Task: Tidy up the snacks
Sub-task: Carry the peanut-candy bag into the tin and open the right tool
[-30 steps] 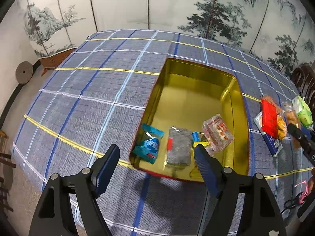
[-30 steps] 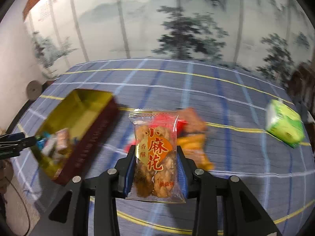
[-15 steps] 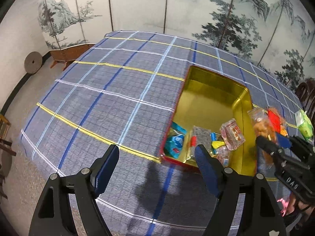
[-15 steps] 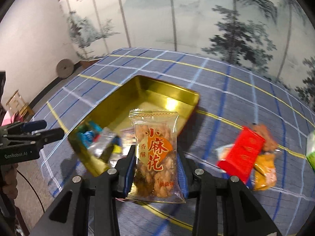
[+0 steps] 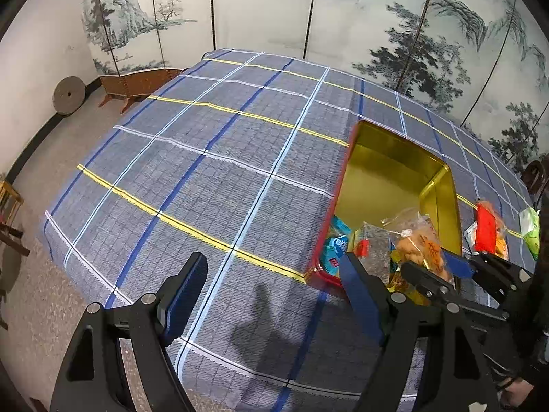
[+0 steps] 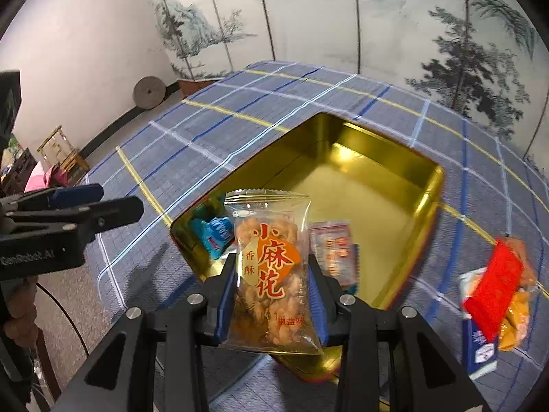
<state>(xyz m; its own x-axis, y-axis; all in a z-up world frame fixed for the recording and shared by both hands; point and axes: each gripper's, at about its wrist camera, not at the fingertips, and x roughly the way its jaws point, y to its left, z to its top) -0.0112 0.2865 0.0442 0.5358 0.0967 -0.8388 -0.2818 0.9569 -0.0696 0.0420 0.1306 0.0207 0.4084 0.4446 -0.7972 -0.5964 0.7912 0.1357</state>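
Note:
My right gripper (image 6: pixel 271 295) is shut on a clear bag of fried dough twists (image 6: pixel 269 267) with orange lettering, held above the near end of the gold tin (image 6: pixel 377 185). The tin holds a blue packet (image 6: pixel 214 231) and a red-and-white packet (image 6: pixel 334 254) at its near end. In the left wrist view the tin (image 5: pixel 387 178) lies at the right, with the bag (image 5: pixel 420 243) and right gripper (image 5: pixel 435 267) over it. My left gripper (image 5: pixel 274 292) is open and empty over the cloth, left of the tin.
A blue plaid cloth (image 5: pixel 206 158) covers the table. A red packet (image 6: pixel 492 288) on orange and blue-white snacks lies right of the tin. A green packet (image 5: pixel 530 226) lies farther right. A painted folding screen (image 5: pixel 343 10) stands behind.
My right gripper carried the dough twist bag left from the snack pile to over the tin's near end. My left gripper drew back and left, away from the tin, staying open.

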